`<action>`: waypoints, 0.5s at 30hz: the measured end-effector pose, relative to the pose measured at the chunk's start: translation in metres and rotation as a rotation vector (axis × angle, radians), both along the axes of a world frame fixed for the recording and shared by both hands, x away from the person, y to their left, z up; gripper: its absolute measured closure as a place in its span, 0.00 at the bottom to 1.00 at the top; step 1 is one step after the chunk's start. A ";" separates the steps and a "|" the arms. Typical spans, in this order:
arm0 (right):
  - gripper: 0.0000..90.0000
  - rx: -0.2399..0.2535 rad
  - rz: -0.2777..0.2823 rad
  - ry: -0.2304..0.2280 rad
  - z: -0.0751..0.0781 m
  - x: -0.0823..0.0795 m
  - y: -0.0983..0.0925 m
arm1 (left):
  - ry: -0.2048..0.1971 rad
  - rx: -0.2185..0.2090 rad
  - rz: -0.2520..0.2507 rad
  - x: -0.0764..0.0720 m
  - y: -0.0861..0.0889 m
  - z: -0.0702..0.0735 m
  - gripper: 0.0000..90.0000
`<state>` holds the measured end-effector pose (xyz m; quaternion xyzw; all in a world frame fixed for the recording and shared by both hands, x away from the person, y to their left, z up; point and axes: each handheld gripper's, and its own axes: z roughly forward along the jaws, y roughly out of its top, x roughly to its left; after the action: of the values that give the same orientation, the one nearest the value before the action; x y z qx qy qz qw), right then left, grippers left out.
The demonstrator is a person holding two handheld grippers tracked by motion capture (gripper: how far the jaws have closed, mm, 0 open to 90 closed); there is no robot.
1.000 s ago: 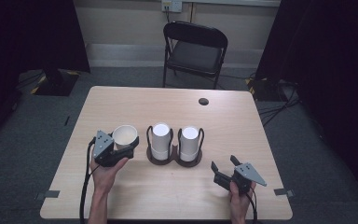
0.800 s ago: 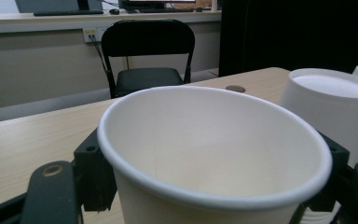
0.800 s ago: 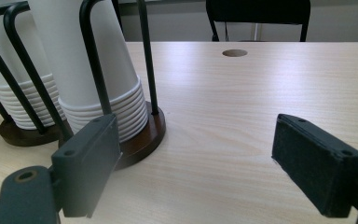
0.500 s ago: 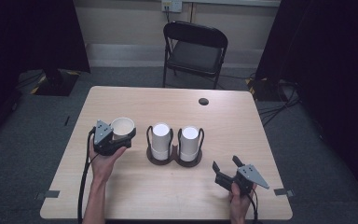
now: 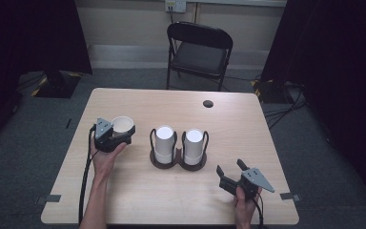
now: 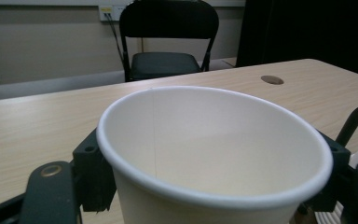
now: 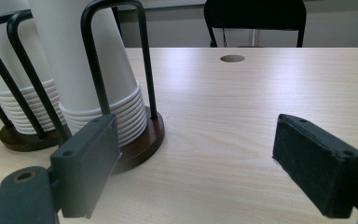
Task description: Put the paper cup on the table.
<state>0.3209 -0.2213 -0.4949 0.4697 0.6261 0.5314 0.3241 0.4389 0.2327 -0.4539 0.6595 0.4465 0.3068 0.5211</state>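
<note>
The paper cup (image 5: 123, 125) is white outside, cream inside, with a rolled rim and a faint seam down its inner wall. It stands mouth up at the left part of the table (image 5: 248, 124), left of the cup holder (image 5: 178, 162), clasped at its sides by the left gripper (image 5: 116, 135), whose jaws sit part open around it. Those jaws have just been opening a little with the cup between them, and in the left gripper view the pads (image 6: 93, 172) lie against the cup wall. The right gripper (image 5: 232, 173) rests near the table's front right edge with its jaws spread wide and nothing between them.

The cup's base is cut off below the left gripper view, so whether it touches the table cannot be told. The far stack is partly cropped in the right gripper view.

Counted: 1 loose cup, 2 grippers, 2 upside-down stacks of cups, the left stack (image 5: 164, 143) and the right stack (image 5: 193, 146), in 1 dark holder with wire loops, 1 round hole (image 5: 208, 103) in the tabletop, and 1 black folding chair (image 5: 199, 50) behind the table.
</note>
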 end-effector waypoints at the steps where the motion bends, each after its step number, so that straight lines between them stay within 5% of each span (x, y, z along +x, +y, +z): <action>1: 0.16 0.001 0.000 0.006 0.000 0.000 0.000 | 0.007 0.011 0.011 0.002 0.001 -0.003 0.25; 8: 0.16 0.010 0.018 0.022 0.000 0.002 -0.001 | 0.045 0.029 0.004 0.008 -0.004 -0.018 0.25; 15: 0.16 -0.034 0.041 0.035 0.001 0.003 0.003 | 0.067 0.064 -0.026 0.011 -0.007 -0.024 0.24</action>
<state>0.3241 -0.2183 -0.4942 0.4605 0.6501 0.5188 0.3099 0.4496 0.2253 -0.4779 0.6916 0.4448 0.2919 0.4885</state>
